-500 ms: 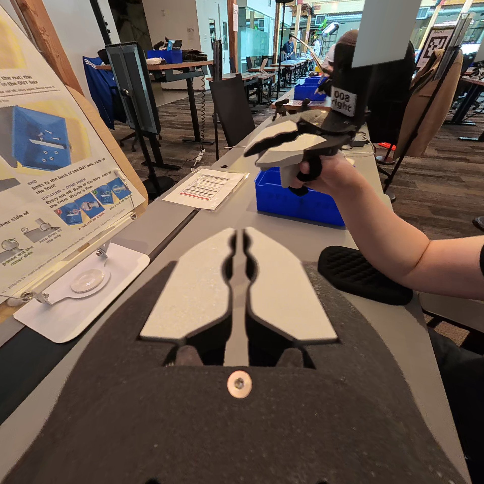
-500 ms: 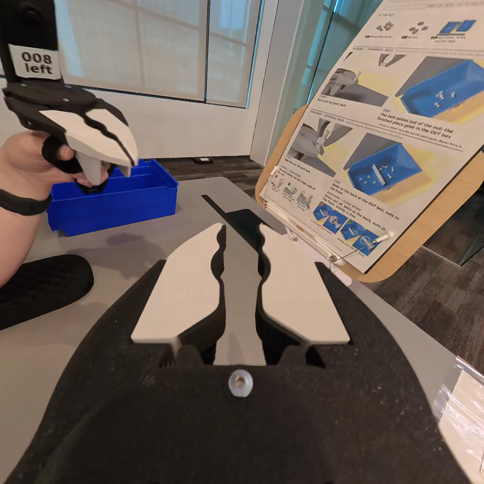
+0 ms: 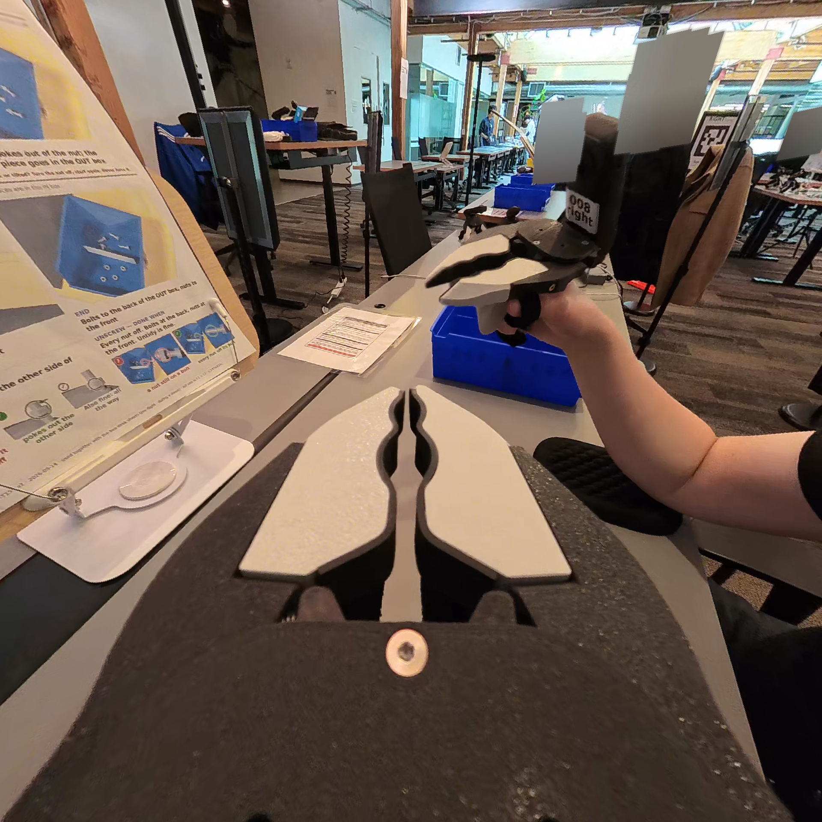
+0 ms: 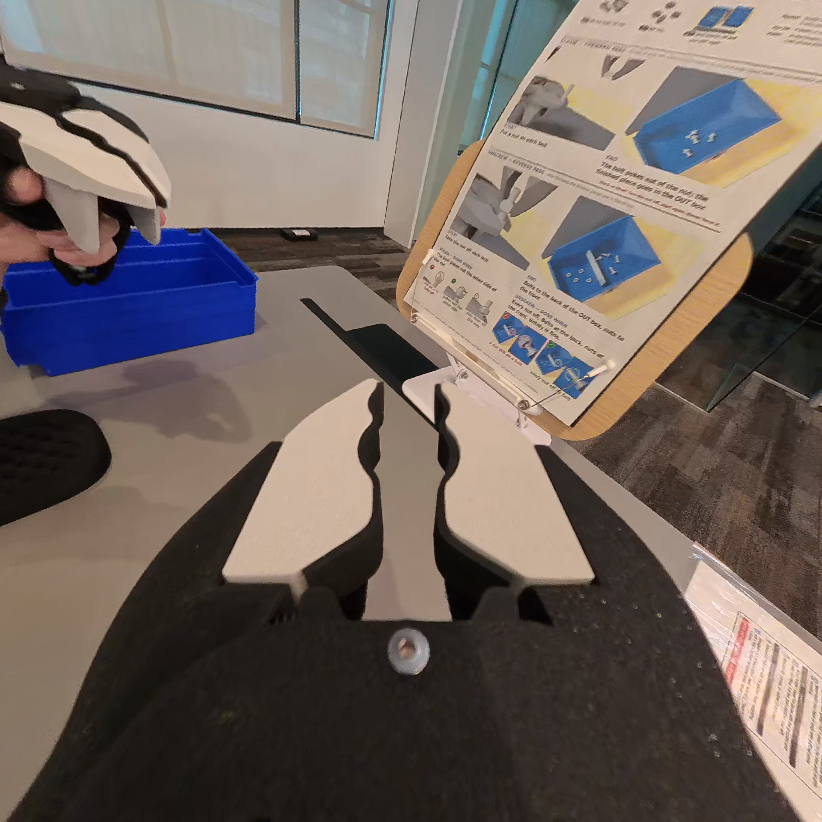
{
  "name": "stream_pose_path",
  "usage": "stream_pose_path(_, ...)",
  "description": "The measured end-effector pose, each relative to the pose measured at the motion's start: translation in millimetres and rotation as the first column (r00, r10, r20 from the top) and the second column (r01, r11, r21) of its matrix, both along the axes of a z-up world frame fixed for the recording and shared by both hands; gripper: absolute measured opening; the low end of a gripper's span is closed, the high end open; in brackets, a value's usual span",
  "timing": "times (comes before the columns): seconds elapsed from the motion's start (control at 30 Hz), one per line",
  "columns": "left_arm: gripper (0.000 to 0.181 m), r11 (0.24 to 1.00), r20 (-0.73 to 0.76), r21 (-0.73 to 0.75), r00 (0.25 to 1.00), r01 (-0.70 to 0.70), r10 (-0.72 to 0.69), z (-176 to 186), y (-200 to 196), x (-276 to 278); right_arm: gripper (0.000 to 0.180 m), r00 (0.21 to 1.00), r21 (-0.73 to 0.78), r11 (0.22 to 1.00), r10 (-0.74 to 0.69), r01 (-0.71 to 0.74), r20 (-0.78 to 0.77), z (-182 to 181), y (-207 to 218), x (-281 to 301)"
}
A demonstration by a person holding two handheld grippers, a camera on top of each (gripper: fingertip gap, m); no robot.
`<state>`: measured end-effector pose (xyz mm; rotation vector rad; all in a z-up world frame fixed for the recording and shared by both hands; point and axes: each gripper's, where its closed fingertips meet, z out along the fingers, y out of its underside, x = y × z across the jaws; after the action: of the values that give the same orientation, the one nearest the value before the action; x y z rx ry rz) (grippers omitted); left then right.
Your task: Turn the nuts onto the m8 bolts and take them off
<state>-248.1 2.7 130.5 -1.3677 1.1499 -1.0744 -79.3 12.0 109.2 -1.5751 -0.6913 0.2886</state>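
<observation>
— Two grippers, what is new?

— Little. The left hand-held gripper (image 3: pixel 405 396) has stayed clenched on nothing, fingertips almost touching. The right hand-held gripper (image 4: pixel 408 391) keeps a narrow gap, also empty. Its view has swung closer to the instruction board (image 4: pixel 622 222), and it is blurred — I think it is moving.

— And the nuts and bolts?

— I cannot see any. The blue bin (image 4: pixel 133 311) under the left one looks bare where I can see inside; the other blue bin (image 3: pixel 502 369) hides its inside. Both stand on the table (image 4: pixel 178 445).

— So the task?

— Not started, I judge — first a piece must be picked.
</observation>
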Motion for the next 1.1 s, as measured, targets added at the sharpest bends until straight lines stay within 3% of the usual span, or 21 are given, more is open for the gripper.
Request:
stream_pose_path(0.13, 0.016, 1.000, -0.008, -0.016, 1.000, -0.021, 0.020, -2, 4, 0, 0.021, 0.999, -0.008, 0.999, -0.034, 0.033, -0.025, 10, -9, 19)
stream_pose_path(0.3, 0.040, 0.996, -0.052, -0.008, 0.994, -0.094, 0.093, -10, 15, -1, 0.026, 0.957, -0.135, 0.949, -0.272, 0.285, 0.105, 4, -40, 106)
stream_pose_path(0.37, 0.046, 0.994, -0.060, -0.006, 0.992, -0.112, 0.112, -12, 17, 1, 0.034, 0.895, -0.330, 0.833, -0.394, 0.444, 0.210, -27, -59, 174)
stream_pose_path(0.43, 0.050, 0.993, -0.069, -0.011, 0.991, -0.119, 0.118, -14, 18, 4, 0.038, 0.807, -0.498, 0.635, -0.483, 0.590, 0.340, -62, -84, 251)
stream_pose_path(0.5, 0.050, 0.993, -0.082, -0.011, 0.990, -0.115, 0.113, -18, 18, 9, 0.033, 0.720, -0.564, 0.465, -0.559, 0.683, 0.411, -87, -106, 321)
stream_pose_path(0.63, 0.050, 0.993, -0.104, 0.001, 0.988, -0.118, 0.118, -22, 18, 18, 0.033, 0.623, -0.562, 0.299, -0.540, 0.771, 0.567, -128, -152, 419)
stream_pose_path(0.7, 0.050, 0.993, -0.104, 0.004, 0.988, -0.116, 0.116, -22, 17, 21, 0.036, 0.627, -0.608, 0.230, -0.507, 0.760, 0.592, -150, -172, 442)
stream_pose_path(0.8, 0.049, 0.997, -0.068, -0.028, 0.995, -0.069, 0.067, -20, 9, 29, 0.035, 0.712, -0.750, 0.172, -0.501, 0.639, 0.492, -181, -185, 442)
stream_pose_path(0.87, 0.049, 0.998, -0.052, -0.059, 0.998, -0.031, 0.028, -19, 4, 35, 0.033, 0.709, -0.781, 0.120, -0.521, 0.613, 0.476, -199, -189, 449)
stream_pose_path(1.1, 0.048, 0.997, -0.134, -0.037, 0.989, -0.063, 0.057, -22, -5, 36, 0.005, 0.752, -0.864, 0.084, -0.538, 0.496, 0.380, -235, -189, 440)
